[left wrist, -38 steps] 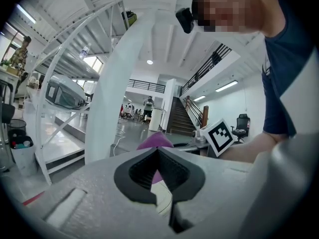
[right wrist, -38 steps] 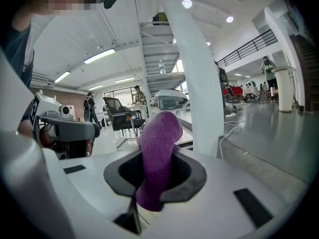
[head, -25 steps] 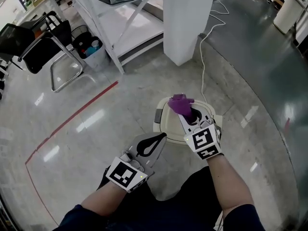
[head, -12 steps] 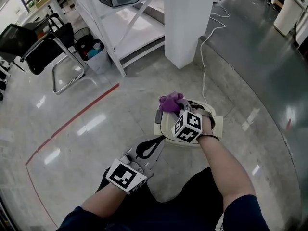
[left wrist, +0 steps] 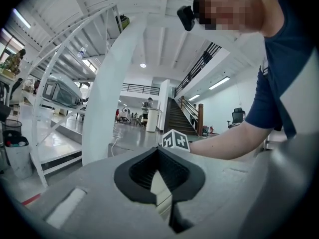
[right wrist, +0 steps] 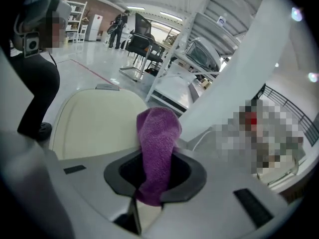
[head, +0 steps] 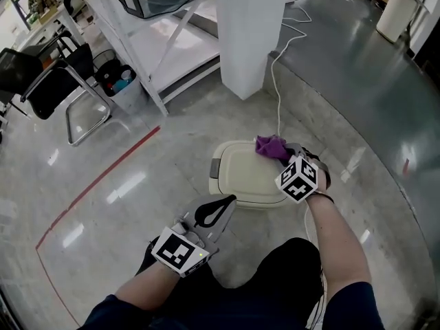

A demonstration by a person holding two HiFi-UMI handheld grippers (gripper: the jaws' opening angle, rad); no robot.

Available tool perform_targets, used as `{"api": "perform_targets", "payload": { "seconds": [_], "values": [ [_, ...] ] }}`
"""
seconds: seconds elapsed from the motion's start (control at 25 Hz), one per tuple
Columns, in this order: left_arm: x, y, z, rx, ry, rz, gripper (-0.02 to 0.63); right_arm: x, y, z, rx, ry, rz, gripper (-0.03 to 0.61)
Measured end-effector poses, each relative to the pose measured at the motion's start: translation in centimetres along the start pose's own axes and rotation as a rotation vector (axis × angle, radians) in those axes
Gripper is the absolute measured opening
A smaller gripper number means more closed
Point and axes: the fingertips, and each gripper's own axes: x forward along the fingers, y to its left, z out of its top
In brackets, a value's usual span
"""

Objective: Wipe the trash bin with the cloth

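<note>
Nearest, short of the trash bin's (head: 244, 174) near-left corner: left gripper (head: 230, 200), clenched tip to tip on nothing, hovering apart from the bin. Confirmed from the left gripper view, pads meeting at the tips (left wrist: 159, 151) with only an empty loop behind them. Also caught there and hidden from above: the underside of the person's forearm (left wrist: 224, 143) reaching across.

Next, over the bin's far-right corner: right gripper (head: 285, 155), grasping the purple cloth (head: 271, 146). Shown only by the right gripper view (right wrist: 155, 158): cloth (right wrist: 158, 138) pinched at its lower end and standing up past the jaws, with the cream lid (right wrist: 94, 123) spread out beyond, shut and flat. Cannot tell from any view whether cloth touches lid.

Around the bin: bare glossy floor to its left as far as a red line (head: 103, 177); dark trouser legs (head: 275, 280) close against its near edge. Beyond its far side, a white cable (head: 276, 108) and a white pillar (head: 251, 33). Far left of the bin, a white shelf frame (head: 172, 40), a small basket (head: 120, 81) and a black chair (head: 48, 81).
</note>
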Motion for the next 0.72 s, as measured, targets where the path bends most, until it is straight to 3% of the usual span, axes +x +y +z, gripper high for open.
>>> {"api": "perform_targets", "payload": {
  "seconds": [0.2,0.32,0.72],
  "values": [
    [0.7,-0.7,0.0,0.021,0.005,-0.035,0.003,-1.8,-1.2,-5.0,0.072,0.061,-0.045,0.081],
    [1.0,-0.8,-0.1,0.024,0.009,-0.046,0.005,-2.5,-0.7,-5.6,0.118,0.051,-0.05,0.081],
    [-0.9,-0.1,0.0,0.019,0.023,-0.022,0.003,-1.1,7.8,5.3,-0.025,-0.067,0.107,0.081]
  ]
}}
